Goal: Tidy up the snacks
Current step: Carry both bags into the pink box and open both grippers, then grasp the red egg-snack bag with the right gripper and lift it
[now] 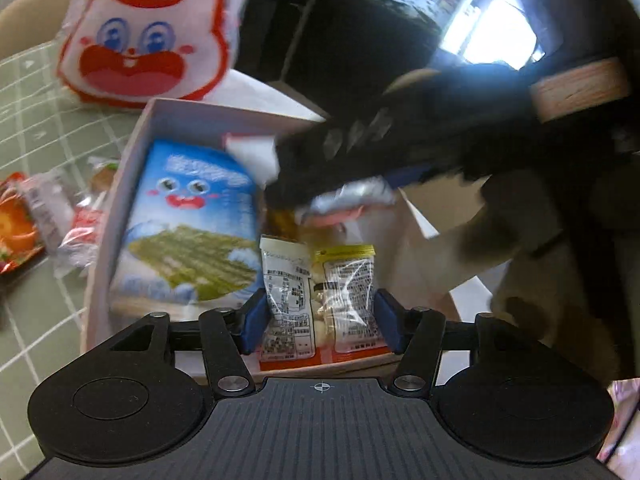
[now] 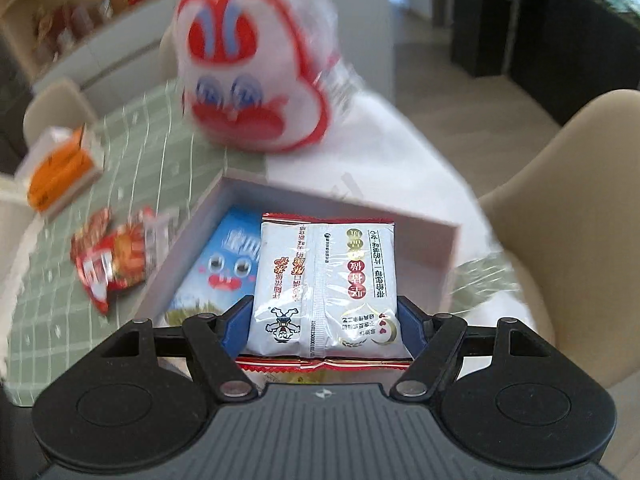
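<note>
Your right gripper clamps a white snack packet by its sides, flat above the box, likely ready to lay beside the blue bag. Your left gripper pinches two small packets low inside.

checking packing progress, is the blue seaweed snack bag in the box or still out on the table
In. The blue seaweed snack bag lies flat inside the white box, against its left wall; several snack packets remain outside on the green mat.

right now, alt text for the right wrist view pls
The right gripper holds a silver snack packet between its blue fingers above an open box containing a blue seaweed bag. A rabbit-face bag stands behind.
</note>
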Motion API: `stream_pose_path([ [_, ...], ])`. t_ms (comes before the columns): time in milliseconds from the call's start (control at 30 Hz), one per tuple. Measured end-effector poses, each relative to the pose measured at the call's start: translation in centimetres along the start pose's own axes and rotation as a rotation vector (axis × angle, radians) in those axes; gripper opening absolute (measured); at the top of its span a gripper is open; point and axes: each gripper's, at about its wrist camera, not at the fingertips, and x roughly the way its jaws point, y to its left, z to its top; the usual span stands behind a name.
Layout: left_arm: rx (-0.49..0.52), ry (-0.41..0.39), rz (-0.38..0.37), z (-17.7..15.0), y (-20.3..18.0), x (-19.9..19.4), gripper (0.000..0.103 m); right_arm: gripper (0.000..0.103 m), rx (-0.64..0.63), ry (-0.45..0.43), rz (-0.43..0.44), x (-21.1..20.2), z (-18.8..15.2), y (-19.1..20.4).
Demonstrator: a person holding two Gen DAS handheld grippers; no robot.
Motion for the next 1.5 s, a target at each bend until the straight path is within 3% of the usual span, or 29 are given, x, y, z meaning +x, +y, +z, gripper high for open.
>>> stream_pose_path([
  [100,0.062,0.006,0.086,-0.2,-0.8,-0.4,0.06,0.075,0.02,0.081,0.031,2.0,0.3,0.1],
  [267,0.028,-0.014,0.056,0.0,-0.4,-1.7,0.06,0.075,0.004,0.108,0.035,1.5,0.5,0.3],
  [433,-0.041,-0.043,0.008,0.9,0.2,-3.3,0.06,0.078,-0.004,0.054,0.094,-2.3,0.4,-0.4],
  [667,-0.047,-0.056,-0.003,0.8,0.1,-5.5,0.06,0.079,0.086,-0.057,0.057,-5.9,-1.0,-0.1],
  [833,-0.093,-0.1,0.014,-1.1,1.9,-9.4,0.06,0.079,-0.045,-0.148,-0.031,-8.6,-2.2,4.9],
  [967,-0.236,-0.17,0.094,-3.1,6.9,-13.4,0.06,0.079,-0.127,-0.208,-0.039,-9.4,-3.0,10.5],
  [1100,-0.36,-0.214,0.197,-5.2,12.8,-17.2,0.06,0.079,-0.161,-0.184,-0.014,-7.4,-2.8,15.8],
  [1233,-0.452,-0.165,0.291,-7.3,17.6,-20.0,0.06,0.079,-0.134,-0.111,0.055,-2.8,-1.2,20.5],
  [1333,-0.461,-0.13,0.323,-8.3,20.0,-21.3,0.06,0.079,-0.12,-0.102,0.087,1.5,0.2,23.9],
  [1500,-0.443,-0.047,0.382,-10.0,22.4,-22.5,0.06,0.079,-0.144,-0.123,0.027,9.4,2.7,29.4],
])
